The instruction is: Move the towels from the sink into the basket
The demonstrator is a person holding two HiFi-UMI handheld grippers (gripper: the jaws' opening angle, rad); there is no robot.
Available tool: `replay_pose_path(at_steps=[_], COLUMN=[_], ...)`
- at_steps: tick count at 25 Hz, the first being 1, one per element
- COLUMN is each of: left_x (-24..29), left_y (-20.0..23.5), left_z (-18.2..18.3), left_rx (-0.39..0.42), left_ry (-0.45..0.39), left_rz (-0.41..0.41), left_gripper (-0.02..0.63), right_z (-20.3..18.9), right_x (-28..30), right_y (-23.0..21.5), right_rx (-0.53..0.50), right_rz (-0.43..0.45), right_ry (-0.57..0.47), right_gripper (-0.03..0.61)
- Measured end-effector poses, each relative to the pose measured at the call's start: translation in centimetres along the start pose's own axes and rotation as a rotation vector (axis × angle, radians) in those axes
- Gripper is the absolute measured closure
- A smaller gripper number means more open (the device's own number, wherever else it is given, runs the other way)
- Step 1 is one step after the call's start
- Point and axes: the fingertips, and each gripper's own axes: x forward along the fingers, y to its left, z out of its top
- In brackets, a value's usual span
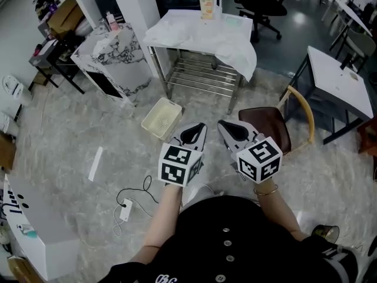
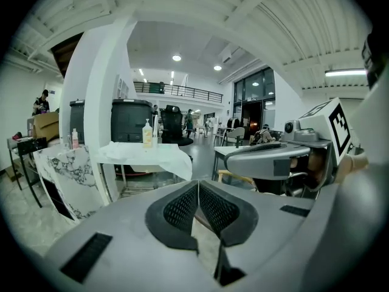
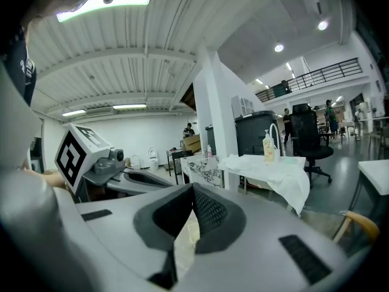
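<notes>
Head view: the left tongs (image 1: 199, 128) and the right tongs (image 1: 224, 125) are held side by side in front of the person (image 1: 235, 240), well apart from the worktop (image 1: 197, 75). Both sets of jaws are closed together with nothing between them. The white towels (image 1: 230, 43) lie spread over the worktop and drape over its front edge; the sink is hidden beneath them. The basket (image 1: 162, 118) stands on the floor (image 1: 88, 128) just beside a worktop leg and appears empty. By this layout, no towel is transferred yet. The whole task remains, beginning with the approach and opening the tongs.
</notes>
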Motion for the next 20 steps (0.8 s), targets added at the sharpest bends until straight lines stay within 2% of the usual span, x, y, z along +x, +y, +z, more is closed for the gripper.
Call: replay_pose_path(at_steps=[6,8,9,11,12,15,20], left_x=[-0.4,-0.8,-0.9,-1.2,-1.3,-1.3,-0.8], left_y=[1.7,2.4,2.7,3.3,3.5,3.9,5.1], left_z=[-0.5,-0.8,-1.1,-1.5,-1.7,-2.0,-2.3], left_rx=[-0.037,-0.062,-0.073,-0.094,-0.103,-0.121,-0.145], left_ry=[-0.012,-0.01,-0.007,-0.005,-0.006,-0.011,-0.026], left_rz=[0.022,0.027,0.03,0.036,0.039,0.042,0.068], left_gripper=[0.594,0.587,0.565,0.465,0.441,0.418,0.403], right_z=[-0.6,-1.0,-1.2,-1.5,-1.6,-2.0,-2.7], right_x=[0.7,1.0,1.0,1.3,1.3,1.4,2.4], right_y=[-0.5,-0.5,-0.6,-0.6,-0.6,-0.9,-1.9], right_rx=[0.006,0.016,0.02,0.025,0.027,0.032,0.048], right_rz=[-0.046,-0.053,-0.058,-0.068,-0.073,-0.09,-0.102], right_ry=[0.004,0.017,0.022,0.026,0.027,0.042,0.078], right_gripper=[0.57,0.503,0.491,0.469,0.438,0.345,0.322])
